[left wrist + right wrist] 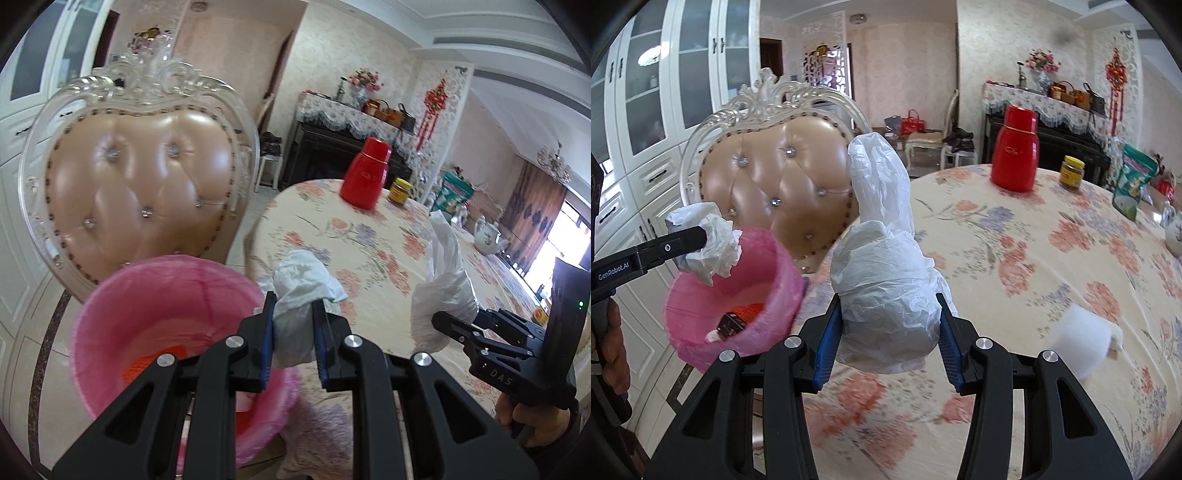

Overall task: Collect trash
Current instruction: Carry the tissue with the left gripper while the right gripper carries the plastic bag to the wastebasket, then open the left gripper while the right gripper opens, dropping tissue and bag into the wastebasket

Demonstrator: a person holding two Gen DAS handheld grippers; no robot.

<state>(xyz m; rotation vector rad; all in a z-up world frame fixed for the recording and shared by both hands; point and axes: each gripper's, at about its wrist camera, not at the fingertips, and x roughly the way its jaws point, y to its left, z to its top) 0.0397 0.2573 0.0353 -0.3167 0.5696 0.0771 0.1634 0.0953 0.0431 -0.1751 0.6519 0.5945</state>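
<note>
Both grippers clamp waste: left gripper (293, 314) tissue (303, 280) above bin rim (110, 288), right gripper (889, 314) bag (886, 266)

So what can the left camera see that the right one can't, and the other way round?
Only the left wrist view shows the curtained window and white teapot. Only the right wrist view shows the white paper roll on the table and the glass-door cabinets. Both show the pink-lined bin, tufted chair, red thermos, yellow-lidded jar, and each hand-held gripper clamped on crumpled white trash.
</note>
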